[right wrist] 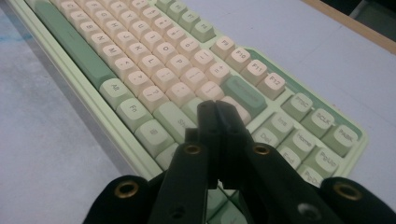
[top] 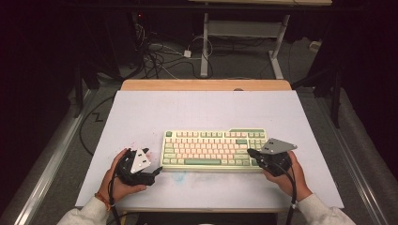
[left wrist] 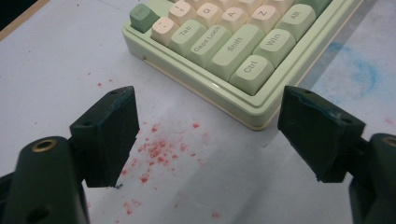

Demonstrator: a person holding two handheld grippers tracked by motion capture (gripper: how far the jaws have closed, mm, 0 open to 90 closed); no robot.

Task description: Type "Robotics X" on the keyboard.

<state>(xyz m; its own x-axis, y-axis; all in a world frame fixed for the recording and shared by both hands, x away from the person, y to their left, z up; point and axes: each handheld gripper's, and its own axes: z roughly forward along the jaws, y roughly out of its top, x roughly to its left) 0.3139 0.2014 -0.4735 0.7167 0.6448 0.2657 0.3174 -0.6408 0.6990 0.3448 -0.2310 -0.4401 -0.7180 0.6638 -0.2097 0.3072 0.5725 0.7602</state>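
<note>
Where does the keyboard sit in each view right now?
High view: keyboard lies centre, between both hands.
Left gripper view: its Ctrl corner fills the top, beyond the open jaws.
Right gripper view: it runs diagonally under the shut jaws.
Shared landmark: the long green spacebar edge.

A: Keyboard (top: 213, 150) – case pale green; keycaps in two tones, cream-pink letter keys, sage-green modifiers and space bar, one darker green key at the top corner. Legends dark.

B: Counter (top: 141, 117) – top pale lavender-white, far edge light wood. Red speckles (left wrist: 159, 151) scattered near the keyboard's corner; a faint blue smear (left wrist: 364, 74) beyond it.

A: Left tongs (left wrist: 210, 140) and right tongs (right wrist: 217, 121) – black-green, brass-coloured rivets. Plates on top grey.

B: Sleeves (top: 324, 211) white; an orange band at the left wrist.
</note>
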